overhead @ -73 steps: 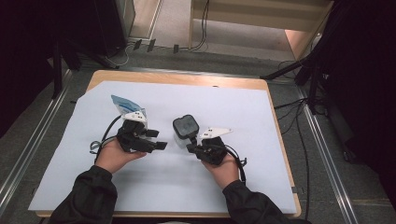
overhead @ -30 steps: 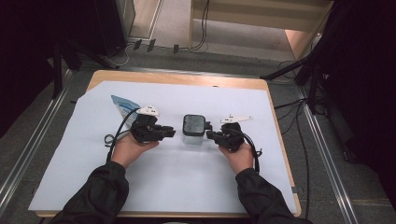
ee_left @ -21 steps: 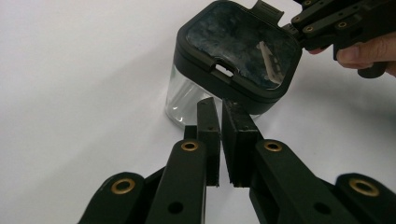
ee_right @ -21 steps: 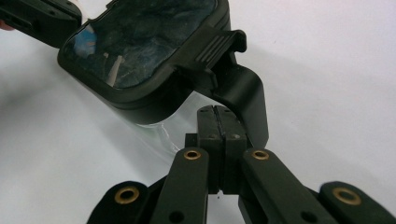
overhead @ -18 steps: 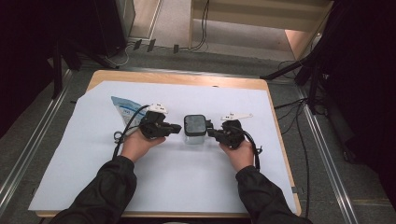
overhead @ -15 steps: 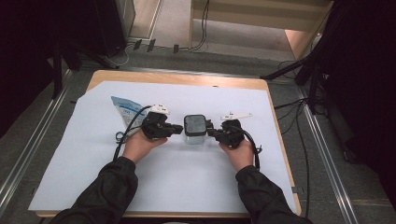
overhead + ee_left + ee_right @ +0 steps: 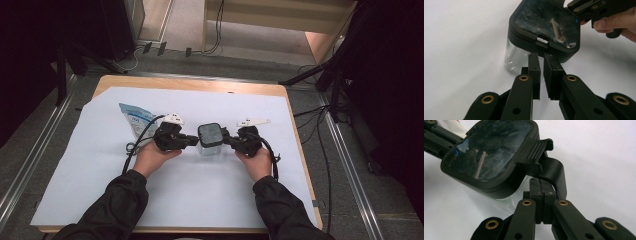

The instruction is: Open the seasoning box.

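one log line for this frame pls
object: clear square jar with dark lid on white sheet | left gripper: near-shut at lid edge | right gripper: shut under latch | bag: left, untouched

The jar (image 7: 210, 142) is clear glass with a black lid (image 7: 544, 25) whose glossy top shows mottled blue-grey reflections. Both tongs, left (image 7: 192, 141) and right (image 7: 227, 141), are black with brass-coloured rivets. Left of the jar lies a pale blue and white pouch (image 7: 133, 118) on the white sheet (image 7: 200, 195) over the light wooden desk (image 7: 190, 85)

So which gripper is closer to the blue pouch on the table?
Left. The left gripper is just right of the blue pouch; the right gripper is beyond the jar.
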Motion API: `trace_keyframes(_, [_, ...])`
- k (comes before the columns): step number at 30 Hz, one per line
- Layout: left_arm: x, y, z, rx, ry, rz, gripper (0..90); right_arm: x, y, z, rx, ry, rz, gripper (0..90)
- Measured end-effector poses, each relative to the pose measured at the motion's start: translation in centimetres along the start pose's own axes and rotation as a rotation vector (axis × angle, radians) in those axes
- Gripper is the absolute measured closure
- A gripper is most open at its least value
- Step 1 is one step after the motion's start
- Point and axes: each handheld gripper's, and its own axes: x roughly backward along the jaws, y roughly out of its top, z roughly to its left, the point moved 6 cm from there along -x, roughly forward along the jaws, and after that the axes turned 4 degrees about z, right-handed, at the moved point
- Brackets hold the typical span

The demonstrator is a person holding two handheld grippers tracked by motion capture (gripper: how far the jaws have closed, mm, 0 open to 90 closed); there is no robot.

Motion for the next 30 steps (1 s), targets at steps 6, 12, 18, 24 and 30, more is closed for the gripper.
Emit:
trace_keyframes(6, [-0.2, 0.1, -0.9, -0.01, -0.007, -0.002, 84.9, 0.1, 0.1, -0.3, -0.009, -0.006, 0.004, 90.0])
trace_keyframes(12, [-0.1, -0.2, -0.7, 0.02, 0.001, 0.008, 72.6, 0.1, 0.0, -0.2, -0.011, 0.004, 0.009, 90.0])
trace_keyframes(18, [0.1, -0.5, -0.4, 0.045, -0.014, -0.004, 44.1, 0.4, 0.1, -0.1, 0.009, 0.0, 0.013, 90.0])
trace_keyframes(24, [0.0, -0.2, -0.7, 0.041, 0.007, -0.028, 19.1, 1.0, 0.2, -0.1, 0.028, 0.003, 0.015, 90.0])
trace_keyframes(30, [-0.5, 0.0, -0.7, 0.054, 0.008, -0.022, 10.5, 1.5, 0.1, -0.4, 0.021, 0.007, 0.018, 90.0])
